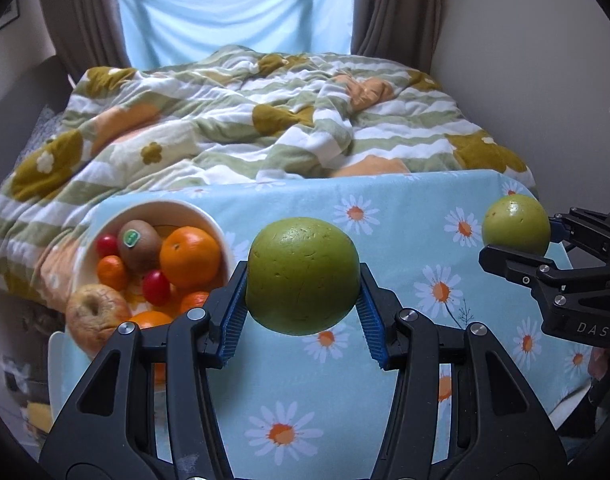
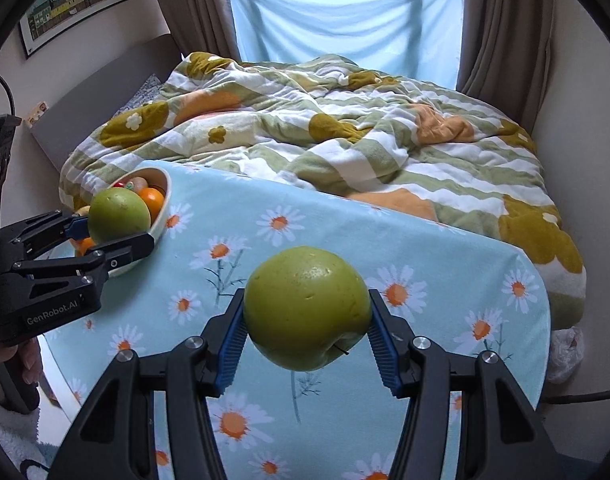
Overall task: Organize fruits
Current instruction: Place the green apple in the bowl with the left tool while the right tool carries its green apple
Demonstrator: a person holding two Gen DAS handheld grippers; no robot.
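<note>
My left gripper (image 1: 303, 312) is shut on a green apple (image 1: 303, 276), held above the daisy-print tablecloth (image 1: 405, 240). In the right wrist view this same gripper (image 2: 109, 230) and its apple (image 2: 119, 216) show at the left, just in front of the bowl. My right gripper (image 2: 307, 332) is shut on a second green apple (image 2: 307, 312), stem side down, above the cloth (image 2: 425, 248). The left wrist view shows this gripper (image 1: 545, 240) with its apple (image 1: 516, 225) at the right edge. A white bowl (image 1: 209, 220) at the table's left holds oranges, a kiwi, cherry tomatoes and a pale apple.
Behind the table lies a bed with a rumpled green-striped flowered quilt (image 1: 265, 120). Curtains and a blue sheet over the window (image 2: 345, 20) stand at the back. A framed picture (image 2: 73, 4) hangs on the left wall. A white bag (image 2: 565, 352) lies on the floor at the right.
</note>
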